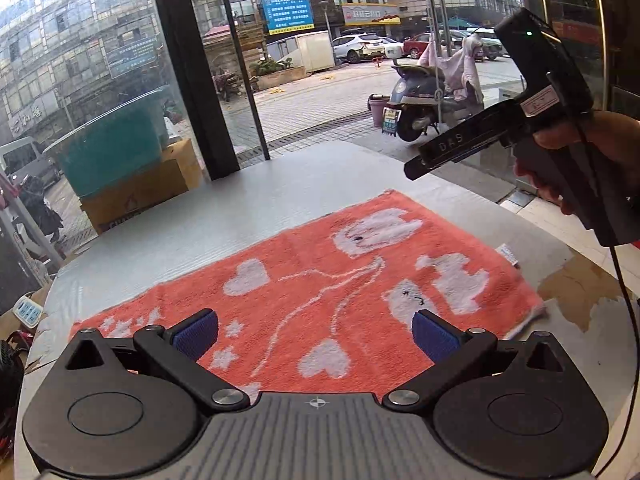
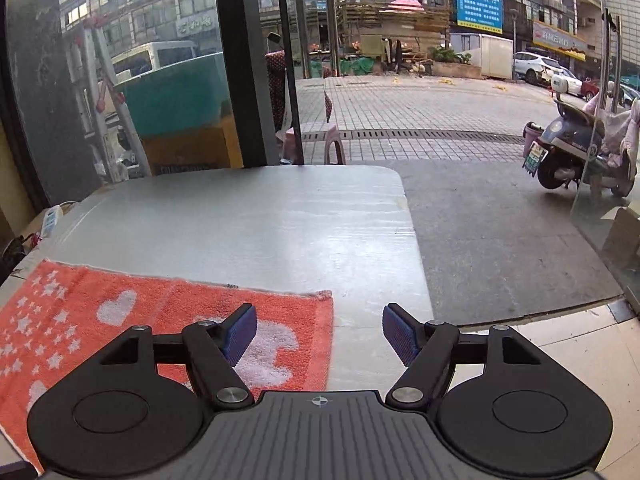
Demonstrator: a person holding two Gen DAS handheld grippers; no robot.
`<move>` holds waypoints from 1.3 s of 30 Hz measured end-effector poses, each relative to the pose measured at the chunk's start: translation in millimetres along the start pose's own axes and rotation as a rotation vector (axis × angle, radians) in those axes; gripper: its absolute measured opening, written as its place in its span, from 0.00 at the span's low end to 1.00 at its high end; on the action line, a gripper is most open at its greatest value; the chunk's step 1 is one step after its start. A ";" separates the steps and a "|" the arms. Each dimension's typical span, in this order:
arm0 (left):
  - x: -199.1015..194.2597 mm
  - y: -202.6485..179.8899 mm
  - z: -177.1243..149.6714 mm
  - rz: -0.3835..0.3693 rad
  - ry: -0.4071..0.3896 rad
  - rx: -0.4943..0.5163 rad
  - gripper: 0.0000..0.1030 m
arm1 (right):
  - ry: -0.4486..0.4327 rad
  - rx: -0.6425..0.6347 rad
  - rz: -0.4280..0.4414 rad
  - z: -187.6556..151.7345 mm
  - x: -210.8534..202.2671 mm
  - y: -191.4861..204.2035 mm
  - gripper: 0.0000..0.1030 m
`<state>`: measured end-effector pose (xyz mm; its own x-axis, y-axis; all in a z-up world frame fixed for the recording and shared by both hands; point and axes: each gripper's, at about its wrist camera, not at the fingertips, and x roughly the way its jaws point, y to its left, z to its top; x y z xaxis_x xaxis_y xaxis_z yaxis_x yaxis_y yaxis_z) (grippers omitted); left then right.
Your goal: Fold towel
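The grey table (image 2: 248,216) is the widest thing in both views, and everything else is best placed against the towel (image 1: 320,280), a coral cloth with white hearts, stars and animal shapes that lies spread flat on the table's near part, not yet folded. The left gripper (image 1: 316,334) hangs just above the towel's near edge with its blue pads wide apart and nothing between them; the right gripper (image 2: 320,330) is likewise spread and empty, its left finger over the towel's right-hand end and its right finger out past that edge above bare table. Seen from the left wrist camera, the right gripper is held well up off the cloth beyond the towel's far right corner. The step in hand looks to be the first grasp, and to do it well each gripper should probably come down on a corner of the same edge, pinch only the top layer, lift evenly and carry that edge across so the corners meet squarely; uneven height would likely skew the fold. A small white label (image 1: 507,251) sits at the towel's right edge, its print too small to read. The towel's nearest hem is hidden beneath both gripper bodies, and its left end is cut off in the right wrist view.
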<state>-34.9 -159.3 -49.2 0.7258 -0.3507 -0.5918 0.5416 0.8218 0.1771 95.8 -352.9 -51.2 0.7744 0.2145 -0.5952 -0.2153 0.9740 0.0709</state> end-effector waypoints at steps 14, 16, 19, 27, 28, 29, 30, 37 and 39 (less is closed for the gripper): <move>34.6 -90.4 15.7 -0.121 0.040 0.103 0.92 | 0.095 0.016 0.063 18.9 32.2 -9.5 0.59; 38.6 -95.2 15.9 -0.123 0.059 0.102 0.90 | 0.104 -0.003 0.068 21.1 38.5 -8.9 0.59; 42.6 -100.1 15.5 -0.137 0.094 0.097 0.62 | 0.113 -0.023 0.078 23.3 45.0 -8.8 0.59; 42.5 -101.4 18.5 -0.221 0.140 0.044 0.53 | 0.125 -0.020 0.080 28.2 58.0 -18.5 0.59; 39.5 -102.1 18.6 -0.236 0.131 0.042 0.56 | 0.128 -0.011 0.079 28.4 60.0 -20.8 0.59; 39.4 -102.6 18.6 -0.237 0.126 0.049 0.57 | 0.134 0.002 0.086 28.3 61.6 -23.6 0.59; 42.0 -104.4 18.4 -0.221 0.135 0.061 0.56 | 0.138 0.014 0.088 28.3 63.1 -26.1 0.59; 59.9 -93.5 19.8 -0.215 0.193 0.012 0.14 | 0.151 0.044 0.079 30.9 70.1 -33.3 0.59; 64.2 -89.8 20.0 -0.218 0.197 -0.007 0.12 | 0.153 0.049 0.080 32.4 71.5 -33.7 0.59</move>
<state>-28.5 -264.6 -87.3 0.4960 -0.4256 -0.7569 0.6720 0.7402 0.0241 177.7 -368.1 -70.2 0.6553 0.2815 -0.7010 -0.2404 0.9574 0.1597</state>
